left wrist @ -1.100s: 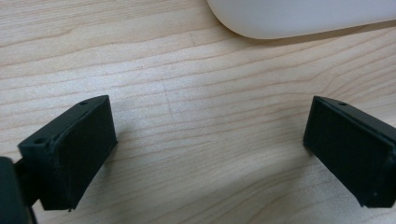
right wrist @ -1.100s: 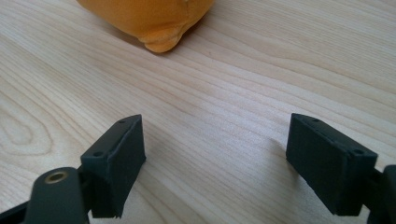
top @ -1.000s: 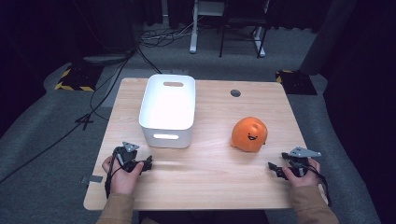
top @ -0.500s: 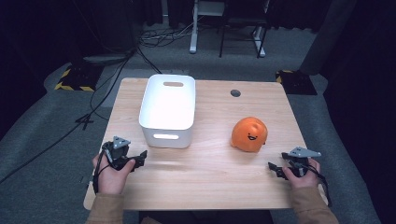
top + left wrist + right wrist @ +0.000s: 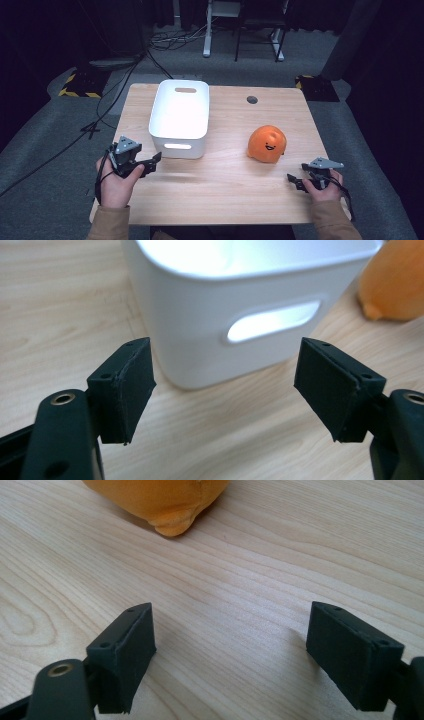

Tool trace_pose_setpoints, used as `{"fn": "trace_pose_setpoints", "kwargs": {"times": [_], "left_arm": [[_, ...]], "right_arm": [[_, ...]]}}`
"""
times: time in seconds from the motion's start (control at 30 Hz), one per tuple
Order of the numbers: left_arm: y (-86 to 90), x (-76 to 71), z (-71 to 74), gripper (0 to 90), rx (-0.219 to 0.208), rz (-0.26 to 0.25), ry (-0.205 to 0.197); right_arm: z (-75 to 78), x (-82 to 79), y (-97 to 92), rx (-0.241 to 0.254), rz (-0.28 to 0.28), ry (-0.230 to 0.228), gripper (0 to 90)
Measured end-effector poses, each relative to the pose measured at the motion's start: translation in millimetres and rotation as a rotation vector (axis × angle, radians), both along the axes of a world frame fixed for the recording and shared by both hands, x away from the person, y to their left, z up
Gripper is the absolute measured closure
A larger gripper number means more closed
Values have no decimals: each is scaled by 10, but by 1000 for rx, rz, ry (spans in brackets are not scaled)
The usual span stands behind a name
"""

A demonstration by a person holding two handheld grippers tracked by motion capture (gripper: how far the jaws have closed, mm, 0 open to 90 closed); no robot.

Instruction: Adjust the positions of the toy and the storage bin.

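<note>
Nearest us, the left gripper (image 5: 150, 165) is up off the table (image 5: 225, 200), jaws just narrowing yet apart with nothing between them, nosing at the white bin (image 5: 180, 117) just beyond. The right gripper (image 5: 295, 181) sits low, jaws wide, empty. The orange plush (image 5: 266, 143) rests right of the bin, near that gripper. The risk, I'd say: a hasty left clips the bin's wall and skids it.

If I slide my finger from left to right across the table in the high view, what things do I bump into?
left gripper → white bin → orange smiley toy → right gripper
</note>
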State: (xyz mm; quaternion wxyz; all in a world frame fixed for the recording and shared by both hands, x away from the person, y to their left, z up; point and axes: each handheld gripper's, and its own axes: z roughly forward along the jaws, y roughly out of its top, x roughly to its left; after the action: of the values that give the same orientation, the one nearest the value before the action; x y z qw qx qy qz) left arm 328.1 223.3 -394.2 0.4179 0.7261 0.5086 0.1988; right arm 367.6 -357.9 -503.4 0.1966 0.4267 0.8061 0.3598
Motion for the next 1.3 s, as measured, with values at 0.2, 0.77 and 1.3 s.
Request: {"fn": "trace_pose_setpoints", "kwargs": {"times": [0.2,0.77,1.3], "left_arm": [[-7,86,142,234,-36,-2,-67],[-52,692,113,290,-25,23,-91],[-36,840,-30,378,42,32,-51]], "right_arm": [[-1,-1,-2,-1,1,-1,198],[-1,-4,-1,-2,-1,-3,199],[-1,-4,-1,-1,-1,-3,200]]}}
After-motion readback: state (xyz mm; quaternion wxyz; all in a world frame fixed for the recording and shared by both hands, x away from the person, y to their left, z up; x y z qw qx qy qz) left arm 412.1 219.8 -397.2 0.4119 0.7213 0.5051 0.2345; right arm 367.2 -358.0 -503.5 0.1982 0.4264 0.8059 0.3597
